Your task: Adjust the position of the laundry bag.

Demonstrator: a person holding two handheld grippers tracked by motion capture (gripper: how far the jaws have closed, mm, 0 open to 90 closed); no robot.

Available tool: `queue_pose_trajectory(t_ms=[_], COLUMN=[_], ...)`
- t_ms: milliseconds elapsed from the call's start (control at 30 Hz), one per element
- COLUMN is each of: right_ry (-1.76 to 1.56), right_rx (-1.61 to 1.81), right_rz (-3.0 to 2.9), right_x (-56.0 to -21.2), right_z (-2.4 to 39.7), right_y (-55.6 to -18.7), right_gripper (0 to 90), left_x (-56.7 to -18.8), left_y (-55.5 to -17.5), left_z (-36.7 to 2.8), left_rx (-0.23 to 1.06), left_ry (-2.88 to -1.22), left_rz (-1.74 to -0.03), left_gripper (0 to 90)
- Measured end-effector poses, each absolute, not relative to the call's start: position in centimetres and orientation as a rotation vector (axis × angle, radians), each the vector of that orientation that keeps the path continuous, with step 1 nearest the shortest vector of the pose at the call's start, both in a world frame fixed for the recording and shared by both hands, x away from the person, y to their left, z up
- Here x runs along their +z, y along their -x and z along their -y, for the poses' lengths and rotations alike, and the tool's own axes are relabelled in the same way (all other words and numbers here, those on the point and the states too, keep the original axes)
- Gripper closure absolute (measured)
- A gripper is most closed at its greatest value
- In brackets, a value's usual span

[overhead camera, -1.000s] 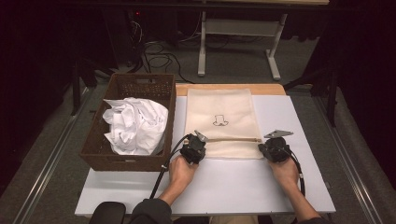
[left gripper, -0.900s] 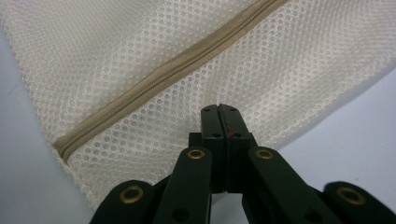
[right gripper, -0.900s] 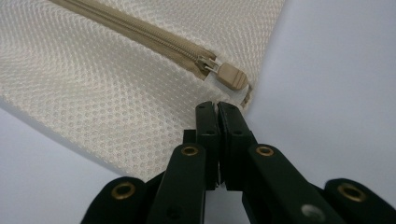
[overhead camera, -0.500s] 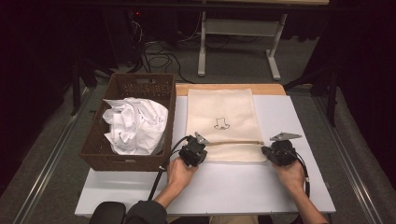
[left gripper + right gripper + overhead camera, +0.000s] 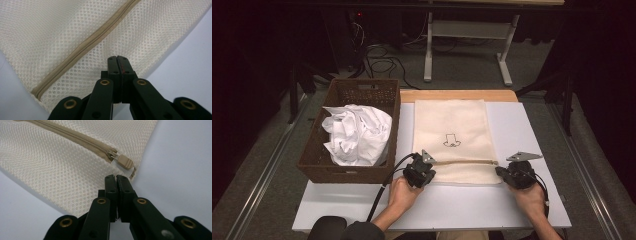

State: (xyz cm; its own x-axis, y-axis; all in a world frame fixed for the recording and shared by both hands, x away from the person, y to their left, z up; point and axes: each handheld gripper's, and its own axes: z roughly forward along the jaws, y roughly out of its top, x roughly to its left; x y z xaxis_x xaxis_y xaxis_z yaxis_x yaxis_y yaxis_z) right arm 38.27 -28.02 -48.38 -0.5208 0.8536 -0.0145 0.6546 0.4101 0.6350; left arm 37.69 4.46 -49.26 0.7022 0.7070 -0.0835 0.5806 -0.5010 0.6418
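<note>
I have the white worktop (image 5: 522, 205) in front of me, with a brown wicker basket (image 5: 312, 165) at the left holding crumpled white cloth (image 5: 357, 132). Right of it lies a cream mesh laundry bag (image 5: 452, 125), flat, its zipper (image 5: 464, 162) running left to right across the near end.

My left gripper (image 5: 117, 58) sits at the bag's near left corner, fingers pressed together with nothing between them; the right gripper (image 5: 116, 177) sits at the near right corner, fingers likewise closed and empty, tips just short of the tan zipper pull (image 5: 125, 161).

Risks as I judge them: the pull is small and lies flat on the mesh, so closing on it from this angle could catch the netting instead, or slip off the tab. If I drag the pull without pinning the far corner, the whole bag is likely to slide or bunch across the smooth worktop. Mesh may also snag in the zipper teeth.

The bag carries a small dark outline drawing (image 5: 451, 141) at its middle; I can read no writing or brand anywhere.
</note>
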Motion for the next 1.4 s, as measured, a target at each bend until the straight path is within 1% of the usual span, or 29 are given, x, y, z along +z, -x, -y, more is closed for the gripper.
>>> queue_pose_trajectory(t_ms=[267, 733, 867, 933, 967, 1000, 1033, 1067, 1200, 1233, 1300, 1400], right_ry=[-1.292, -1.278, -1.274, -1.262, -1.277, -1.277, -1.289, -1.29, -1.291, -1.307, -1.321, -1.325], right_rx=[0.822, 0.831, 0.834, 0.84, 0.848, 0.848, 0.868, 0.873, 0.881, 0.898, 0.914, 0.93], right_rz=[-2.333, -2.342, -2.347, -2.343, -2.344, -2.344, -2.339, -2.338, -2.323, -2.306, -2.276, -2.245], right_x=[-48.4, -48.7, -48.7, -48.8, -48.8, -48.8, -48.9, -49.0, -49.1, -49.1, -49.1, -48.9], right_z=[27.8, 27.4, 27.3, 27.2, 27.3, 27.3, 27.6, 27.7, 27.8, 27.8, 27.9, 28.1], right_y=[-37.1, -35.5, -35.3, -35.2, -35.3, -35.3, -35.3, -35.3, -35.4, -35.4, -35.3, -35.2], right_gripper=[88.7, 88.2, 87.3, 86.4, 83.0, 83.0, 79.6, 78.7, 69.9, 66.7, 61.6, 61.0], left_x=[-49.2, -49.6, -49.9, -50.0, -50.0, -50.0, -49.9, -49.8, -49.7, -49.7, -49.8, -50.0], left_y=[-36.4, -34.5, -34.4, -34.5, -34.6, -34.6, -34.6, -34.6, -35.0, -35.2, -35.4, -35.7], left_z=[-4.5, -5.3, -5.4, -5.4, -5.3, -5.3, -5.4, -5.4, -5.6, -5.7, -5.8, -5.8], left_rx=[0.242, 0.254, 0.263, 0.257, 0.246, 0.246, 0.244, 0.258, 0.284, 0.311, 0.321, 0.358], left_ry=[-2.288, -2.284, -2.281, -2.272, -2.258, -2.258, -2.252, -2.241, -2.222, -2.21, -2.202, -2.206], left_rz=[-0.945, -0.898, -0.894, -0.9, -0.899, -0.899, -0.889, -0.888, -0.898, -0.908, -0.923, -0.925], left_gripper=[89.8, 89.2, 87.7, 84.4, 81.3, 79.3, 75.2, 72.1, 60.2, 58.3, 55.6, 52.9])
